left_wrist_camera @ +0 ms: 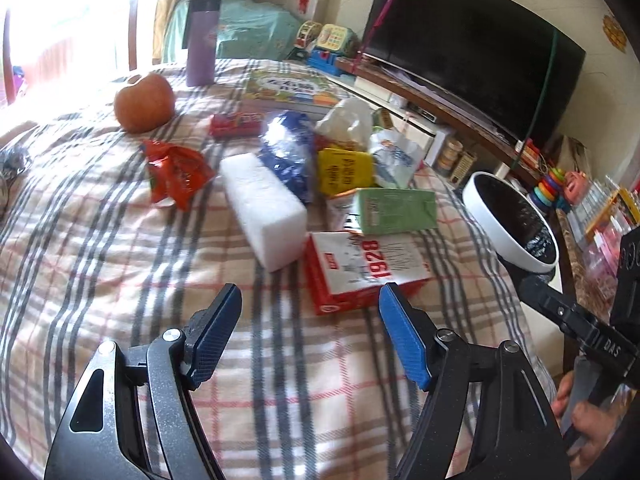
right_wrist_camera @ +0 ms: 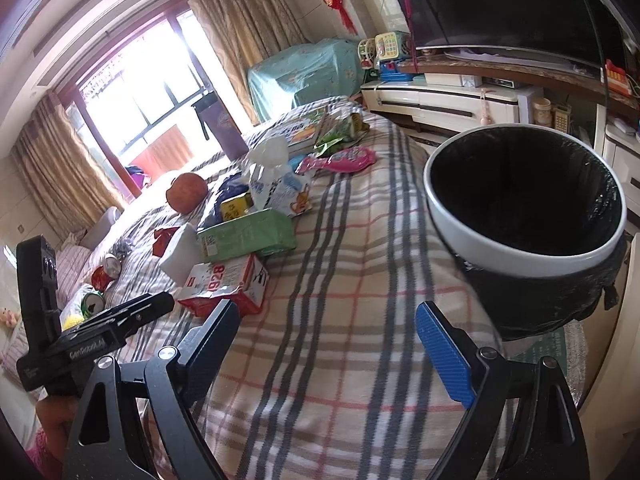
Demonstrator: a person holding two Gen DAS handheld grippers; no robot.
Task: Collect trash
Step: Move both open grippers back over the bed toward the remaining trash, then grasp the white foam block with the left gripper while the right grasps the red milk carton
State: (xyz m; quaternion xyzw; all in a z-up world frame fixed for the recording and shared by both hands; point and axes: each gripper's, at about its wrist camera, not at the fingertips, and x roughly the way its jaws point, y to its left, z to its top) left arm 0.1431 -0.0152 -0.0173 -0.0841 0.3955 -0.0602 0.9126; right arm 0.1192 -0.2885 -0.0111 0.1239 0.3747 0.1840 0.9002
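Trash lies on a plaid cloth (left_wrist_camera: 120, 248): a red and white "1928" box (left_wrist_camera: 360, 268), a green carton (left_wrist_camera: 394, 210), a white foam block (left_wrist_camera: 266, 208), a red wrapper (left_wrist_camera: 178, 174), a blue bag (left_wrist_camera: 290, 150), a yellow packet (left_wrist_camera: 344, 170). My left gripper (left_wrist_camera: 310, 300) is open and empty, just short of the 1928 box. My right gripper (right_wrist_camera: 326, 320) is open and empty above the cloth (right_wrist_camera: 340, 300), with the 1928 box (right_wrist_camera: 226, 286) at its left and a white-rimmed bin with a black liner (right_wrist_camera: 528, 216) at its right. The bin also shows in the left wrist view (left_wrist_camera: 512, 224).
An orange fruit (left_wrist_camera: 144, 102), a purple flask (left_wrist_camera: 202, 42) and a picture book (left_wrist_camera: 288, 88) sit farther back. A pink wrapper (right_wrist_camera: 340, 160) and cans (right_wrist_camera: 102, 276) lie on the cloth. A TV (left_wrist_camera: 472, 40) and shelf stand at the right.
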